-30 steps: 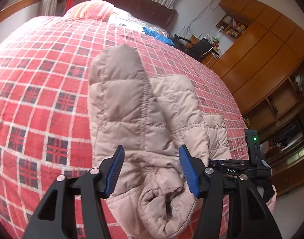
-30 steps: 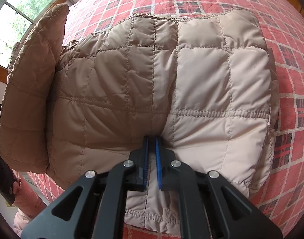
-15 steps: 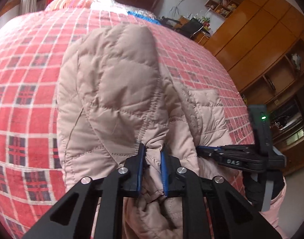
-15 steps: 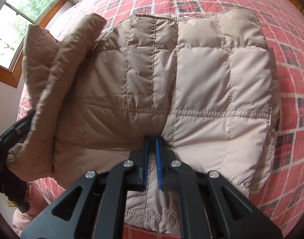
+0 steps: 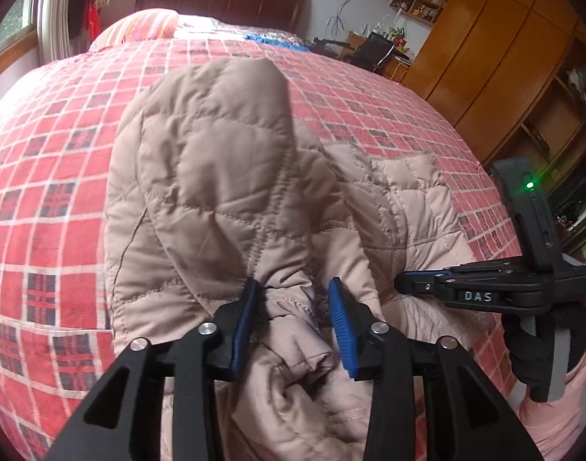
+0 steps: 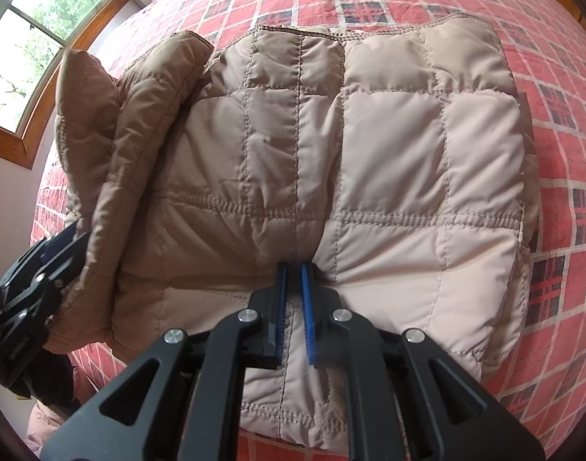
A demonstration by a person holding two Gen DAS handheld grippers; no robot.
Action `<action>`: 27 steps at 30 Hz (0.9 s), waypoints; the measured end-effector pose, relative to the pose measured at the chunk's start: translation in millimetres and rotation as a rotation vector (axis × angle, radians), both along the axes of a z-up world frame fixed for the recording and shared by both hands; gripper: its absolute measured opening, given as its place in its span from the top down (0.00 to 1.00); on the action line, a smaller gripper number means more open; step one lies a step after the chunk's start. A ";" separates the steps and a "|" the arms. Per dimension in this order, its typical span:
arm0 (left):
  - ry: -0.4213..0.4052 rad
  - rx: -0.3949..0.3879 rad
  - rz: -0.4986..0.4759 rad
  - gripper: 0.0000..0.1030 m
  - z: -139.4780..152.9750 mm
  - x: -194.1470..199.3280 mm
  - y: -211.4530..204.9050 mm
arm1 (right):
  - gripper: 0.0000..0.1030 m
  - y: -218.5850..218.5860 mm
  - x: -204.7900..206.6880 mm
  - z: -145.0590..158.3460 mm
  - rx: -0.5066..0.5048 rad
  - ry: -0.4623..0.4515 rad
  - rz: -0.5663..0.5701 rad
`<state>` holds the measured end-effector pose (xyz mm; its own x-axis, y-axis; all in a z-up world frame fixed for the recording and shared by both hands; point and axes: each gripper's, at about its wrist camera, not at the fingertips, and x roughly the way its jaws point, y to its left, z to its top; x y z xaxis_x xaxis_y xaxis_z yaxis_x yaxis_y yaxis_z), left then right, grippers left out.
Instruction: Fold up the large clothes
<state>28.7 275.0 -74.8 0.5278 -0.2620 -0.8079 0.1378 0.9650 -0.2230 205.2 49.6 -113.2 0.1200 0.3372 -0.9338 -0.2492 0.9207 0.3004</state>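
Note:
A beige quilted jacket (image 5: 400, 207) lies on the red plaid bedcover (image 5: 43, 199). Its sleeve (image 5: 216, 169) is folded over the body, cuff toward me. My left gripper (image 5: 294, 296) is open, and the cuff lies loose between its blue pads (image 5: 246, 319). In the right wrist view the jacket (image 6: 389, 146) fills the middle and my right gripper (image 6: 293, 269) is shut on a pinch of its near edge. The left gripper (image 6: 35, 280) shows at the far left beside the sleeve (image 6: 139, 123). The right gripper (image 5: 412, 288) shows at the right of the left wrist view.
A striped pillow (image 5: 139, 27), a dark headboard (image 5: 223, 0) and a blue cloth (image 5: 269, 40) are at the bed's far end. Wooden cabinets (image 5: 504, 50) and a black chair (image 5: 373, 52) stand to the right. A window (image 6: 39, 34) is at the left.
The left gripper shut on the sleeve cuff and carried the sleeve over the jacket body, and now its jaws have parted again. The right gripper has stayed shut in place.

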 end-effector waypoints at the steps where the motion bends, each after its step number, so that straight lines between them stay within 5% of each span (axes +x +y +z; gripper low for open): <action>1: -0.009 0.000 -0.003 0.57 4.2 -2.1 1.0 | 0.92 0.8 1.0 0.6 -0.005 0.001 0.002; 9: -0.095 -0.061 0.027 0.48 45.4 -22.2 37.2 | 0.81 20.1 3.2 24.1 -0.035 -0.027 0.010; 14: -0.138 -0.069 0.154 0.45 56.9 -27.2 87.8 | 0.78 38.3 1.3 57.0 0.024 -0.052 0.034; 19: -0.088 0.071 0.293 0.45 35.3 -15.0 128.8 | 0.50 69.3 -1.1 91.8 0.098 -0.072 0.081; 27: 0.044 0.033 0.244 0.45 -7.4 11.8 133.3 | 0.44 128.2 7.2 84.4 0.068 0.012 0.131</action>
